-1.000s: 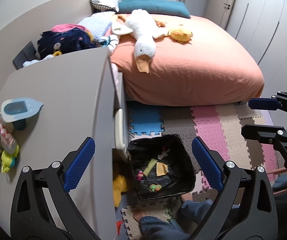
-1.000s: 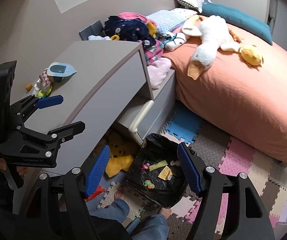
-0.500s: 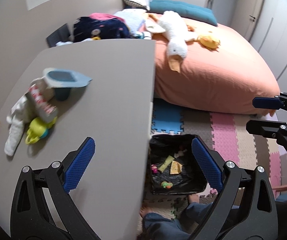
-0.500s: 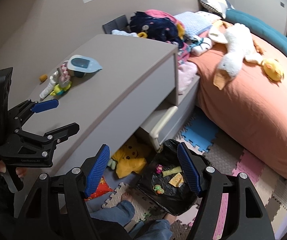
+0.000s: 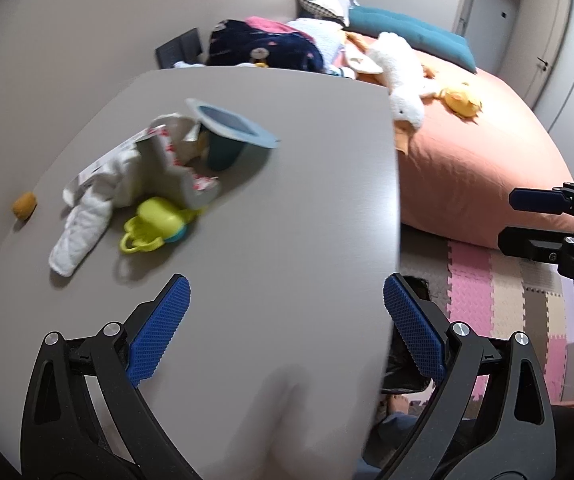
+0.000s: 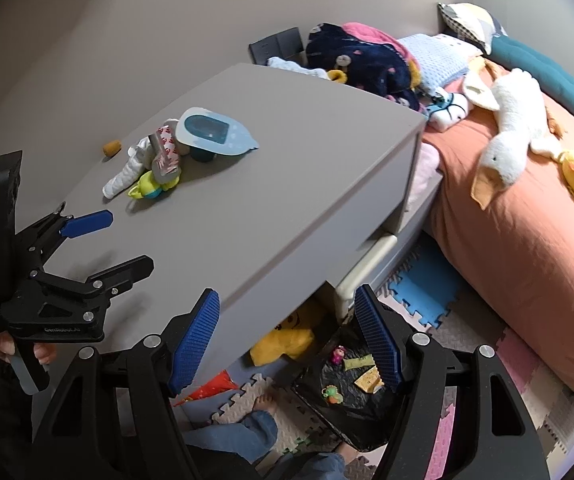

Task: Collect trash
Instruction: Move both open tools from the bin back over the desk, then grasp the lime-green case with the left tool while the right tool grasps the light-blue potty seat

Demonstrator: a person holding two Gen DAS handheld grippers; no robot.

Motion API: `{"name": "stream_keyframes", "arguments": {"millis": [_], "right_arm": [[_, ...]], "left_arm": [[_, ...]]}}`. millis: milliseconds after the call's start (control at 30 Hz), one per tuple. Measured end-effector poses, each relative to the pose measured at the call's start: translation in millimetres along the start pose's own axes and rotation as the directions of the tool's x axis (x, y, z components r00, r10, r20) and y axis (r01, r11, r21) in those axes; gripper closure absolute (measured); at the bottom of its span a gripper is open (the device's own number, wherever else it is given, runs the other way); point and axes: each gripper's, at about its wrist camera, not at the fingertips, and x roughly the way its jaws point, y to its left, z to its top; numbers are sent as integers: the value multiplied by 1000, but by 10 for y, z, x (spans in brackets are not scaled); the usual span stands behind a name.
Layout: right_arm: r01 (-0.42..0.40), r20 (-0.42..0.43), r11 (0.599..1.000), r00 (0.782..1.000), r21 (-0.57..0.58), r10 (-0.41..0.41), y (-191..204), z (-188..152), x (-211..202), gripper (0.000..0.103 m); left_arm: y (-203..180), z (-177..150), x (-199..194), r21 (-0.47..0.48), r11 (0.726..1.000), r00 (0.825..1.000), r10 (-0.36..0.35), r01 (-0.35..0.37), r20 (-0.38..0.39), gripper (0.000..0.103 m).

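Right wrist view shows my trash bin, one black-lined box on the foam floor mat below the grey dresser, with four small scraps in it. On the dresser top I count one blue cup, one crumpled wrapper, one white cloth, one yellow-green toy and one orange bit. My left gripper and right gripper both stand spread, holding nothing. One goose plush lies on the bed.

Worktop: we see a blue cup, crumpled wrapper, white cloth, yellow-green toy; orange bit at ten o'clock.
Floor: black-lined bin.
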Motion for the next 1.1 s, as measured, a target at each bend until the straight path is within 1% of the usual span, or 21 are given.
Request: {"name": "stream_keyframes", "arguments": {"millis": [67,100,133,267,400,667,867,967,1100], "right_arm": [[-3,0,1000,1000,-8,3,58,51,50,30],[-3,0,1000,1000,-12,3,79,76,73,26],[-2,3,1000,1000,-19,2,114,112,104,24],[-2,0,998,1000,-60,2,239,235,233,22],[-1,-6,997,1000,-83,1,322,368,365,21],[-4,-23,996,1000,-89,2,438,560,587,21],[-11,-35,995,999,-96,8,509,671,699,21],[-13,-42,994,999,-106,9,550,737,760,21],[-16,-50,993,999,-114,11,590,824,837,21]], "left_arm": [[86,-8,8,-9,1000,1000,8,-8,1,9],[142,-13,17,-14,1000,1000,13,-13,0,9],[180,-2,32,-17,1000,1000,18,-18,-1,9],[343,-4,60,-31,999,1000,27,-27,-3,9],[505,15,103,-43,998,999,39,-39,-5,9],[744,52,205,-68,997,999,43,-43,-6,9],[839,118,320,-39,998,999,49,-49,2,9],[871,160,399,-19,999,999,47,-47,-5,15],[937,209,514,-25,999,999,39,-39,-23,20]]}}
